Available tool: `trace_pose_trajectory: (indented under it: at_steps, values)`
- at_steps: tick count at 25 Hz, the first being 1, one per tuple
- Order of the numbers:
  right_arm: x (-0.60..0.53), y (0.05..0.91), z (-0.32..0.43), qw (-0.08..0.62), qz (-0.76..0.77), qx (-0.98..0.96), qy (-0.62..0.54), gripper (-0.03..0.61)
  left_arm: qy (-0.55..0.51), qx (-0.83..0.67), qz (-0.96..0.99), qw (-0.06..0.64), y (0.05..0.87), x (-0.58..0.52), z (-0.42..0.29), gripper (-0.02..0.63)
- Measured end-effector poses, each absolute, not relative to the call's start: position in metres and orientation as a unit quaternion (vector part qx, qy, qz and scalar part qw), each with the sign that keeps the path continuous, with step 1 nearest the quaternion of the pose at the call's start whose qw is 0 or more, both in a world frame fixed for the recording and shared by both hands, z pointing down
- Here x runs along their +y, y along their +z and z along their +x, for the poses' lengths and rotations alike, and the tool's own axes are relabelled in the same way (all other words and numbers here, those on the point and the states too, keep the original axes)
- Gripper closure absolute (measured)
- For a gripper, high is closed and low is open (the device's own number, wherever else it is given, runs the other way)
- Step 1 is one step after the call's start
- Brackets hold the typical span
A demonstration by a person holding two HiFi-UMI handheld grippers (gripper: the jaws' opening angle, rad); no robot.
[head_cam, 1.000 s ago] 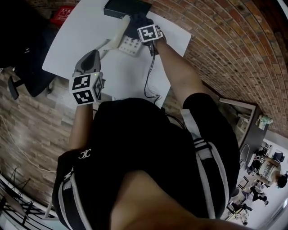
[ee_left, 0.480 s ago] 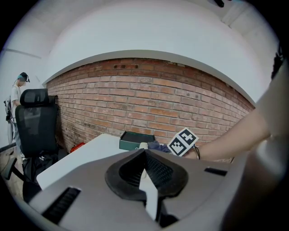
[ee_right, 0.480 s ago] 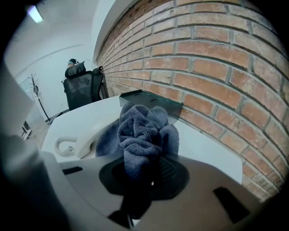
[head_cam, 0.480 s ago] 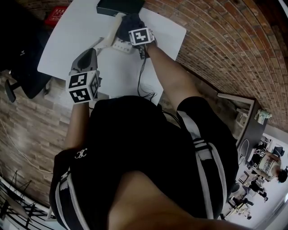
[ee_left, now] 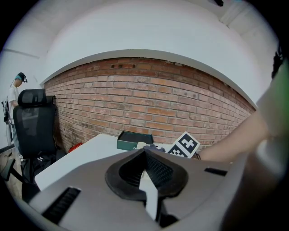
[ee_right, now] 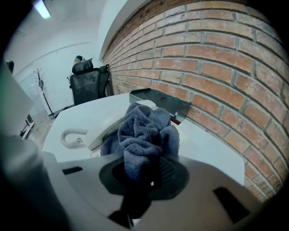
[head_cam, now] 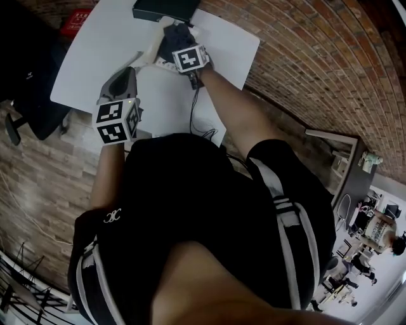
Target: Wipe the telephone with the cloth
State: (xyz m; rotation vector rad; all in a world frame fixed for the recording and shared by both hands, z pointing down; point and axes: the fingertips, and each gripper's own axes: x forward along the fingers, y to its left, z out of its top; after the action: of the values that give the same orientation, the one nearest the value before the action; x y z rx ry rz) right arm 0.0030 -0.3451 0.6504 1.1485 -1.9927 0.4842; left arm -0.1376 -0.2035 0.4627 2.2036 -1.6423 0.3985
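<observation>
The left tool (ee_left: 145,155) is closed on nothing above the smooth white counter (ee_right: 86,113). The right tool (ee_right: 143,173) pinches a bunched, nubbly blue-grey cloth (ee_right: 144,135), which lies on the cream plastic telephone (ee_right: 106,128). A flat dark box (ee_right: 158,101) lies beyond.

A red brick wall (head_cam: 304,57) is seen across the upper right, with a white table (head_cam: 95,63) set against it at the top. A black office chair (head_cam: 35,89) is placed at the left edge, on wood-plank flooring (head_cam: 38,190). A strip light (ee_right: 43,9) is lit overhead.
</observation>
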Motion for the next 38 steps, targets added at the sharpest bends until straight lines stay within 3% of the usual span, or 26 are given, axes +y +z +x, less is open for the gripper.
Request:
trace_pose_trajectory:
  at_steps: [18,22,26,38]
  values:
    - [-0.304,0.661,-0.013,0.411,0.405,-0.799,0.169,0.540,0.139,-0.576,0.785,0.181,0.464,-0.200,-0.132,0.621]
    - [-0.272,0.668,-0.029,0.418,0.360,-0.808,0.207,0.540,0.132,-0.577,0.786,0.180,0.464,-0.202,-0.135,0.621]
    - [-0.266,0.671,-0.032,0.432,0.365,-0.812,0.144,0.540,0.116,-0.576,0.787,0.189,0.464,-0.203,-0.130,0.621]
    - [-0.276,0.668,-0.016,0.495,0.331,-0.797,0.103,0.537,0.094,-0.590,0.780,0.188,0.455,-0.194,-0.145,0.621]
